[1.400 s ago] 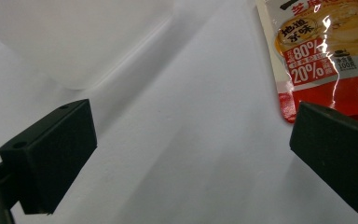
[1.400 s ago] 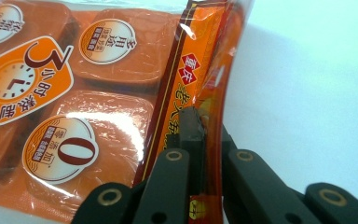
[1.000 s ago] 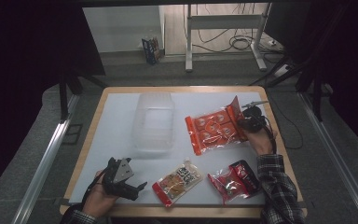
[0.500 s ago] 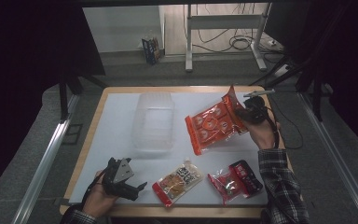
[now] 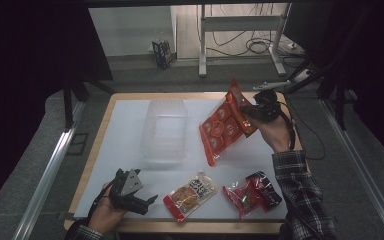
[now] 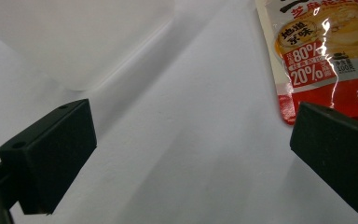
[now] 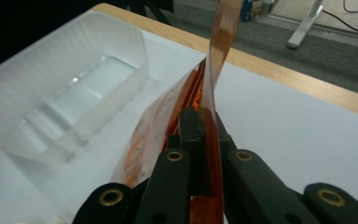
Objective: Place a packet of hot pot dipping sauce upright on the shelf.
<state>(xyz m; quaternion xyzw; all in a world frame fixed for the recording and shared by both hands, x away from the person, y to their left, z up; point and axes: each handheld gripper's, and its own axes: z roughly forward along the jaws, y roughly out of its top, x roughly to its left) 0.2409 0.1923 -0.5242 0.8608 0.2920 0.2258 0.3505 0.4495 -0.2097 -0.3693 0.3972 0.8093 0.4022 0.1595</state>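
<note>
Right of center in the high view, the right gripper [image 5: 250, 111] has its fingers clamped on the edge of an orange snack packet [image 5: 225, 129], which hangs tilted above the desk [image 5: 130, 150] near a clear plastic tub [image 5: 165, 131]. Light, limp and crinkly, the packet looks best pinched at its seam. At lower left, the left gripper [image 5: 130, 192] rests with its fingers wide.
</note>
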